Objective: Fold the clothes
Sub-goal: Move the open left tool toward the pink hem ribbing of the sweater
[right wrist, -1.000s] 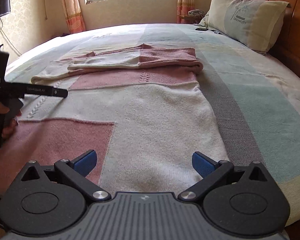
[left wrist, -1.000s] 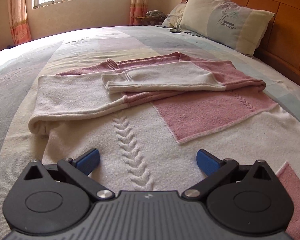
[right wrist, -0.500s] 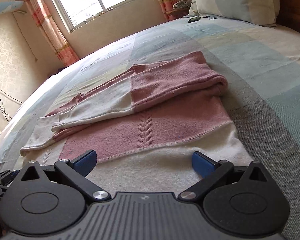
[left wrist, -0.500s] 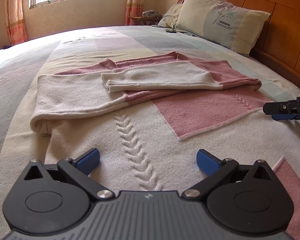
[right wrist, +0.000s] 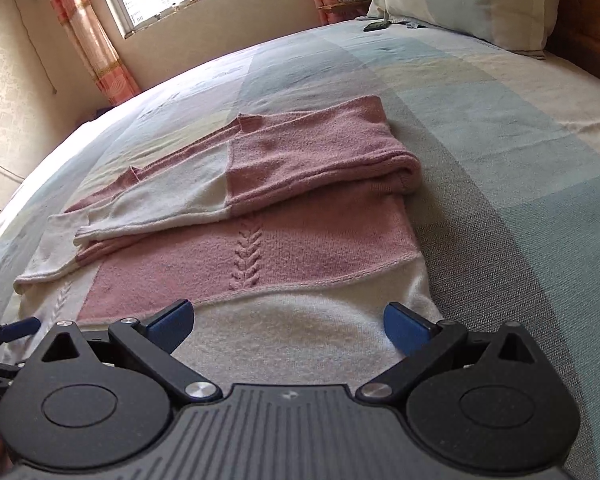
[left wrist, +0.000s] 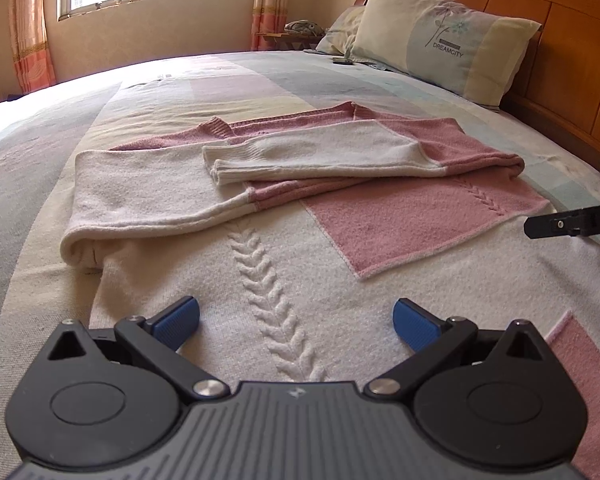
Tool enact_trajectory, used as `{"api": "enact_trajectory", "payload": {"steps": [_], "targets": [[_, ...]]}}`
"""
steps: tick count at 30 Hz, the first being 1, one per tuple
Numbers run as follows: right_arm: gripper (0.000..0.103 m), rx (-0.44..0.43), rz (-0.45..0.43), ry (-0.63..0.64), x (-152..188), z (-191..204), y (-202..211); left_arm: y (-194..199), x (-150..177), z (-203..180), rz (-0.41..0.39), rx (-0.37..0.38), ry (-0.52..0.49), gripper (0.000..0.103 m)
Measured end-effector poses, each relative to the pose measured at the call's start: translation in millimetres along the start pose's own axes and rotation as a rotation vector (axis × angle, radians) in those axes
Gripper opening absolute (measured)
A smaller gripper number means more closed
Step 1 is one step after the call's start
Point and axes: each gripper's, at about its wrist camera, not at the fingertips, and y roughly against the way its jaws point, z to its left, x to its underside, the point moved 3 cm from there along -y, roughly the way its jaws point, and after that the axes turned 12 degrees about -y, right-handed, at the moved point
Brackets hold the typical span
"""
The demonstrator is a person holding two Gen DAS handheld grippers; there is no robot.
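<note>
- On the bed [left wrist: 452, 92], well short of the pillow [left wrist: 444, 36] at the headboard, a pink-and-cream knit sweater [left wrist: 284, 216] lies flat, both sleeves already laid across its upper body on the pillow-ward half.
- The left gripper [left wrist: 296, 318] hovers low over the sweater's cream lower part, on the side away from the pillow, its jaws spread wide with nothing between them; a cable-knit rib runs up between the blue pads.
- The right gripper [right wrist: 286, 322] sits over the cream band near the sweater's edge nearer the pillow, likewise wide open and empty.
- The step in hand looks like taking the hem to fold the lower half up over the sleeves.
- To do it well, I would pinch both layers of knit at matching points on the hem, one gripper toward each side seam, lift evenly, and lay the hem square near the neckline so the sleeves stay tucked.
- Soft knit may sag or slip if only the top layer is caught.
- The hem itself is hidden beneath both gripper bodies, so how near the pads are to it cannot be told.
- Whether the pads touch the cloth is also unclear.
- From the left wrist view only a black tip of the right gripper shows at the frame edge.
</note>
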Motion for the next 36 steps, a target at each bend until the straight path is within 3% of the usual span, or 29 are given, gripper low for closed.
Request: {"api": "enact_trajectory", "payload": {"steps": [2, 9, 12, 13, 15, 19, 26, 28, 31, 36], "targets": [[0.103, 0.056, 0.010, 0.070, 4.0, 2.5, -1.1, 0.0, 0.2, 0.1, 0.000, 0.001, -0.001, 0.102], [0.103, 0.007, 0.023, 0.205, 43.1, 28.1, 61.7, -0.1, 0.3, -2.4, 0.002, -0.010, -0.009, 0.103], [0.103, 0.053, 0.134, 0.245, 74.1, 26.4, 52.9, 0.6, 0.7, -2.8, 0.002, -0.012, -0.009, 0.103], [0.103, 0.079, 0.134, 0.264, 84.8, 24.2, 49.4, 1.0, 0.7, -3.3, 0.002, -0.014, -0.010, 0.103], [0.103, 0.084, 0.065, 0.260, 96.2, 22.0, 54.4, 2.4, 0.3, -4.8, 0.003, -0.017, -0.010, 0.102], [0.103, 0.083, 0.009, 0.240, 101.6, 20.1, 58.7, 14.2, -2.5, -15.3, -0.011, 0.004, -0.003, 0.102], [0.103, 0.057, 0.086, 0.287, 106.3, 12.2, 77.3, 58.3, 0.4, -73.3, -0.013, 0.021, -0.029, 0.102], [0.103, 0.044, 0.103, 0.294, 111.0, 6.5, 86.4, 63.6, 10.3, -90.4, 0.018, -0.011, -0.039, 0.102], [0.103, 0.015, 0.044, 0.304, 122.9, -3.5, 96.9, 63.9, 32.3, -108.6, 0.092, -0.041, -0.034, 0.103], [0.103, -0.007, -0.049, 0.295, 134.8, -9.8, 104.9, 93.4, 47.9, -113.6, 0.087, -0.053, -0.005, 0.102]]}}
